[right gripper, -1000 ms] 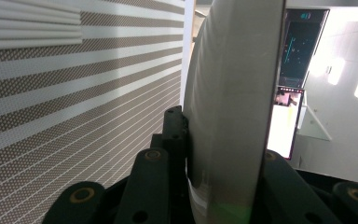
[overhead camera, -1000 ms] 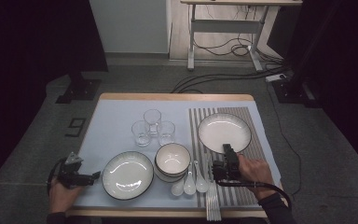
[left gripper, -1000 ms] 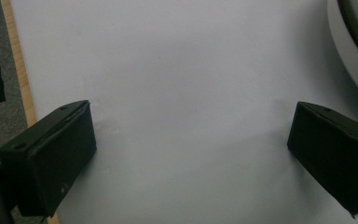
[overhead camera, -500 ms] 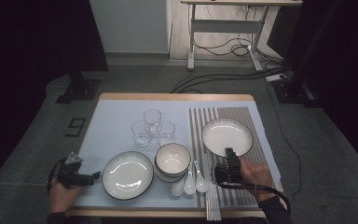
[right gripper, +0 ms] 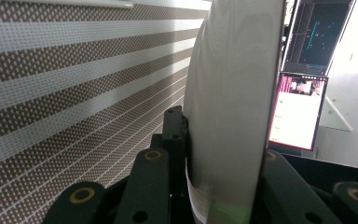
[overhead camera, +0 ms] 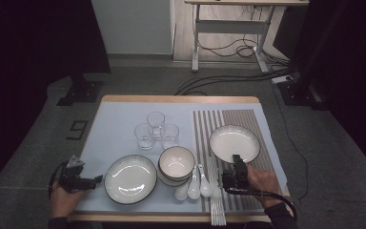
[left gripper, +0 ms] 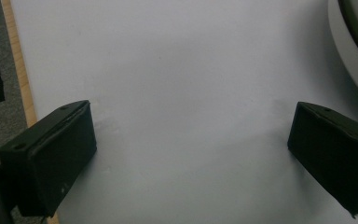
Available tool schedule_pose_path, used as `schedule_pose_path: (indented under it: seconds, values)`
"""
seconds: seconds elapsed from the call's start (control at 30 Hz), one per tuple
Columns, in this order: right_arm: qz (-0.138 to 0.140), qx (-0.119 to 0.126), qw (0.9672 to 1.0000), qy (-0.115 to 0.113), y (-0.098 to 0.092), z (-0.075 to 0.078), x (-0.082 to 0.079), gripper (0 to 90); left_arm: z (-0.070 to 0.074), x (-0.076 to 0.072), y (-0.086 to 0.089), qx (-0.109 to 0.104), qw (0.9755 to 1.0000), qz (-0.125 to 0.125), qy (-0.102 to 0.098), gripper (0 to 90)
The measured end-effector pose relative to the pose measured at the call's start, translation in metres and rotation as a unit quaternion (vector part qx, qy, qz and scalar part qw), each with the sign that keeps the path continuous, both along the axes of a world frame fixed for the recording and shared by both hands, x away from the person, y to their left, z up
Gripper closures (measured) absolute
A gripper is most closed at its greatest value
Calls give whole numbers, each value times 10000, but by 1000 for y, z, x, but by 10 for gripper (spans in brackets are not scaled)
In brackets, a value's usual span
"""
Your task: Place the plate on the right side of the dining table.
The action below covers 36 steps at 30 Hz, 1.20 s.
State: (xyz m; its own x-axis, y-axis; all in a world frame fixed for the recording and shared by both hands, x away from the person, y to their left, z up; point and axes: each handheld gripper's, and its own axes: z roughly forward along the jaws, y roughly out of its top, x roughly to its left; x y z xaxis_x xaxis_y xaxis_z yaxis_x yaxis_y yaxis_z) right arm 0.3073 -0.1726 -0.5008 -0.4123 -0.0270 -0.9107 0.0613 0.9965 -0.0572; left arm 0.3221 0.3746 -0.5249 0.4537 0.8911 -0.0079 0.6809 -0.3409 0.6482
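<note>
right of centre in the high view, the right gripper (overhead camera: 235, 168) pinches the near rim of a white plate (overhead camera: 234, 142) over the striped placemat (overhead camera: 248, 119), the person's hand behind it at the lower right of the frame. the right gripper view has the plate (right gripper: 235, 102) edge-on between the two black jaws, one pad against each face, rim seated deep in the grip and the mat's stripes running off to the left. judged from this, the step is setting the plate down: it wants a slow, level lowering until the base sits flat on the mat, with the pinch let go after that. at the lower left, the left gripper (overhead camera: 91, 182) rests with its fingers (left gripper: 51, 158) spread wide over bare table, holding nothing, just beside a dark-rimmed plate (overhead camera: 130, 178).
</note>
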Motion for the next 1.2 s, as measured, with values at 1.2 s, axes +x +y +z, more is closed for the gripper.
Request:
schedule_pose_path:
  seconds: [1.2]
  values:
    - [-89,-7,9996,283,-5,-42,13,760,0,0,0,-1,10000,5,15,10]
